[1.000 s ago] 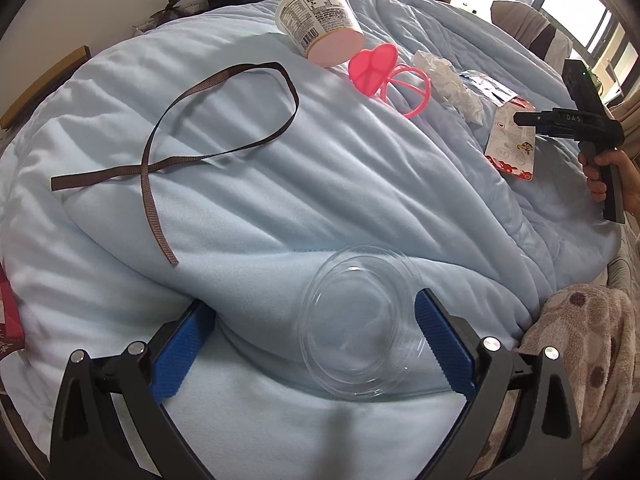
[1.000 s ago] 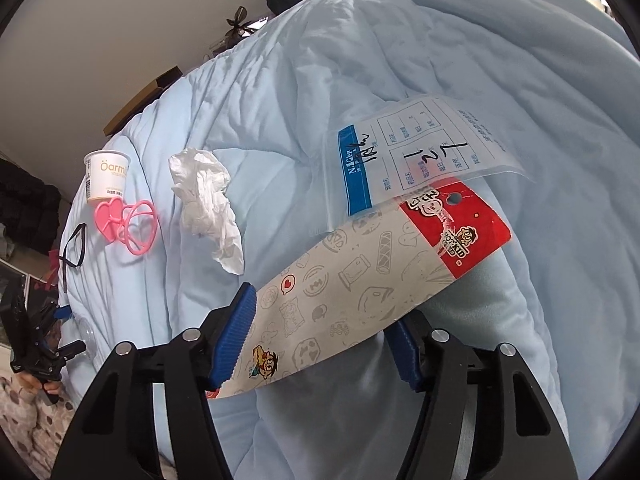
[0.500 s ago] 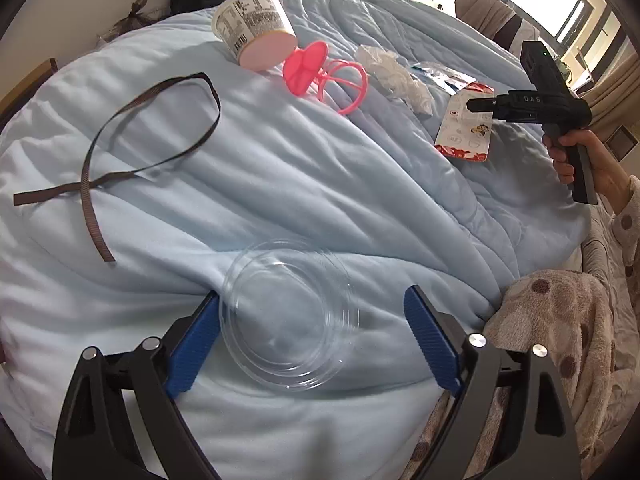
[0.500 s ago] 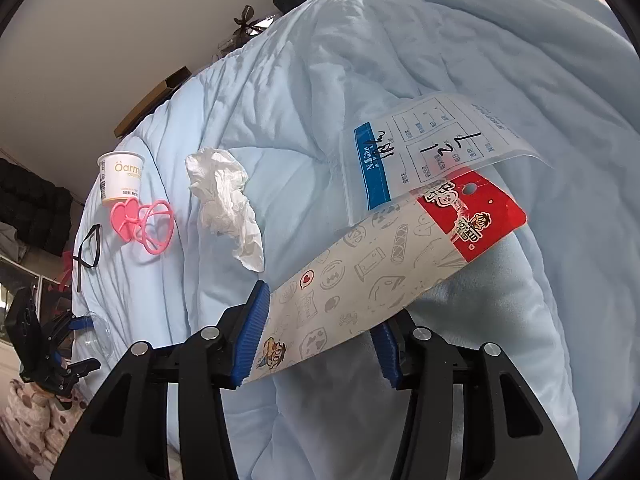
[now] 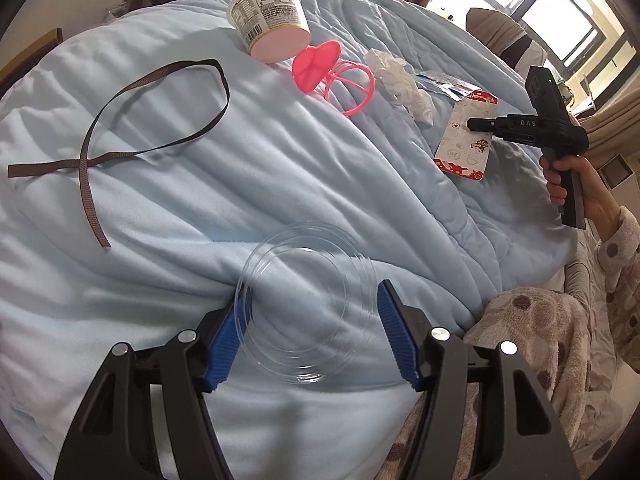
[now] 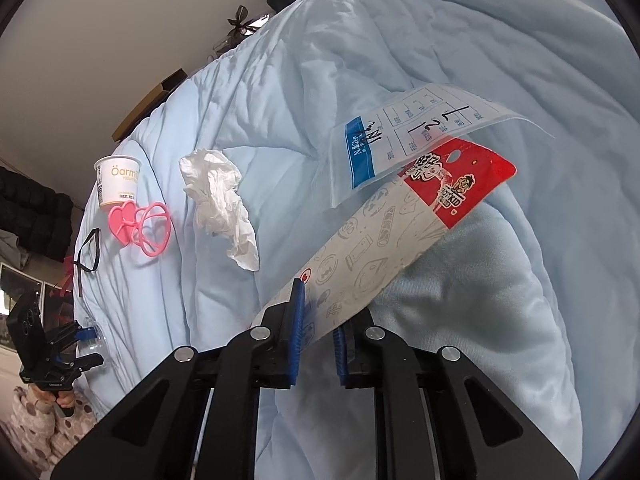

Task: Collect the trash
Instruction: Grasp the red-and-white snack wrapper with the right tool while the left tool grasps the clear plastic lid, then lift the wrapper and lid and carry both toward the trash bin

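Closing jaws of the right gripper (image 6: 318, 320) pinch the near end of a red-and-white wrapper (image 6: 384, 236), whose far end reaches past the tips under a clear bag (image 6: 400, 136). Closing too, the left gripper (image 5: 308, 336) straddles a clear lid (image 5: 308, 304) on the blue blanket (image 5: 240, 168), pads at its rim.

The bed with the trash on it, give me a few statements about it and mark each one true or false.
1. The clear plastic lid lies between the left gripper's pads. True.
2. The yogurt cup stands upright. False: it lies on its side.
3. The right gripper pinches the snack wrapper. True.
4. The brown ribbon is rolled into a tight coil. False: it lies in a loose loop.
5. The crumpled tissue lies inside the cup. False: it lies on the blanket.
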Available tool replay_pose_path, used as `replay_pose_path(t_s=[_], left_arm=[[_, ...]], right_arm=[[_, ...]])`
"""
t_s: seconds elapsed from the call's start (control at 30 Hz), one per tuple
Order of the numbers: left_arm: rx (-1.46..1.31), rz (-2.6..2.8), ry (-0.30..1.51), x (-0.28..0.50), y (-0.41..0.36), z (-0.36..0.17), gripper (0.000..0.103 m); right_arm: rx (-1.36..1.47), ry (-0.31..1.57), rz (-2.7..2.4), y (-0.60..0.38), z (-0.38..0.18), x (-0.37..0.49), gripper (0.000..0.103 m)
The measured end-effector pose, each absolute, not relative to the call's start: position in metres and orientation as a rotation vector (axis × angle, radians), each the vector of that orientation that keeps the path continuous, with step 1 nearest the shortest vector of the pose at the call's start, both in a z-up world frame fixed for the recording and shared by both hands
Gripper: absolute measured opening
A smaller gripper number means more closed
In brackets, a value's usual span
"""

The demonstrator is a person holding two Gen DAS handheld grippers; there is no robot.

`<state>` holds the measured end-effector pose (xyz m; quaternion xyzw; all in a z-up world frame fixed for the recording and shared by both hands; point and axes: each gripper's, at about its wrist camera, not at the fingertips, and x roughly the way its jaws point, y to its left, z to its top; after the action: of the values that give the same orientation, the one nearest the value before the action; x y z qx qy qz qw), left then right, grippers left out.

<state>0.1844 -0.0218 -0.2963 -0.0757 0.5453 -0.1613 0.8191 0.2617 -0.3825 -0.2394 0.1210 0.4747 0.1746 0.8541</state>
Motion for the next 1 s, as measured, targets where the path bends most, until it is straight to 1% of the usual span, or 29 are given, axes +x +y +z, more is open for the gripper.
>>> replay_pose_path(t_s=[0.3, 0.67, 0.9, 1.0], left_arm=[[-0.086, -0.318, 1.123, 0.182, -0.029, -0.273, 0.064], [-0.032, -0.235, 1.02, 0.146, -0.014, -0.225, 0.064], [-0.041, -0.171, 0.966, 0.104, 0.023, -0.198, 0.064], [-0.055, -0.135, 0.951, 0.086, 0.045, -0.189, 0.064]], right_arm=[[0.258, 0.981, 0.391, -0.383, -0.222, 0.237, 0.001], [0.118, 0.906, 0.459, -0.354, -0.167, 0.177, 0.0], [0.034, 0.865, 0.543, -0.304, -0.135, 0.146, 0.0], [-0.049, 0.848, 0.571, -0.27, -0.124, 0.135, 0.0]])
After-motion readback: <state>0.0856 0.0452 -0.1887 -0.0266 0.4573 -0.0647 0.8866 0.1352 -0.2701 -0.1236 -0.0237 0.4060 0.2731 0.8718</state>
